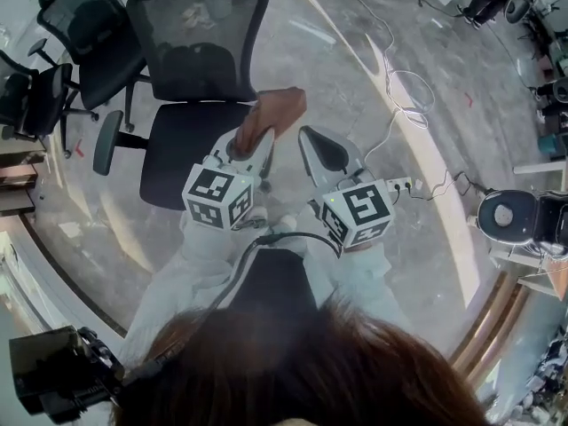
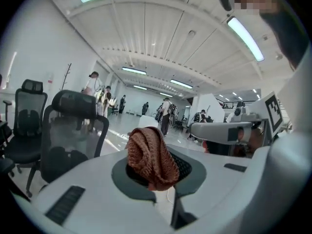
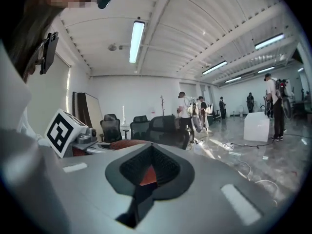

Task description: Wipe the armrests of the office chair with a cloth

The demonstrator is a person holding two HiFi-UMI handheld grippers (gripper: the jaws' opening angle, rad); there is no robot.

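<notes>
Left tongs (image 2: 157, 173): I see them pinching the brown cloth (image 2: 150, 152).
Right tongs (image 3: 148, 172): pressed together, holding nothing.
Office chair (image 1: 191, 149): just beyond both tongs.

The cloth (image 1: 273, 115) is rust-brown and knitted, bunched up and pinched between the jaws of the left gripper (image 1: 255, 145). The office chair (image 1: 200, 69) (black, with mesh back) stands upright just beyond it. One grey armrest (image 1: 107, 142) shows at its side.

Left claw (image 1: 249, 145) clamped on cloth (image 2: 151, 155), right claw (image 1: 308, 140) closed, side by side
</notes>
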